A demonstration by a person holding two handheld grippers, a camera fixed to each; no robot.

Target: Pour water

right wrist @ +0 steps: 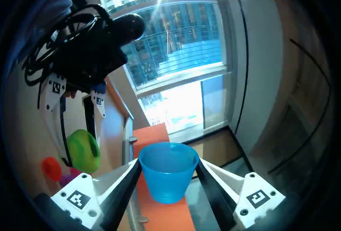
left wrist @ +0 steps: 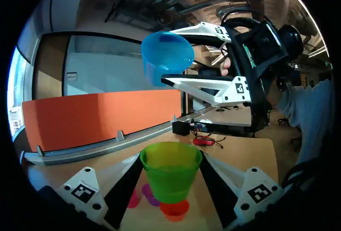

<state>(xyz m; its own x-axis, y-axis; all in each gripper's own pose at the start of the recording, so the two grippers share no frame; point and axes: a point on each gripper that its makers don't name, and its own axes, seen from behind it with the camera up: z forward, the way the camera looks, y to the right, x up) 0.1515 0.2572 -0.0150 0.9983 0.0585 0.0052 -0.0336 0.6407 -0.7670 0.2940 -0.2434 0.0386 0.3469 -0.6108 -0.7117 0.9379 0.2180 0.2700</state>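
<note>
Left gripper view | left gripper (left wrist: 171,162) low, fingers pressed on both sides of upright green cup (left wrist: 171,182) over wooden table (left wrist: 243,150) | right gripper (left wrist: 167,55) raised higher, reaching sideways, clamps blue cup (left wrist: 164,62), which is tilted with its mouth toward the camera

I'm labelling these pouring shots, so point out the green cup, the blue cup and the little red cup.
green cup (left wrist: 171,175), left gripper view, on its front wall.
blue cup (right wrist: 168,177), right gripper view, on its front wall.
red cup (left wrist: 174,211), left gripper view, on its near side.
</note>
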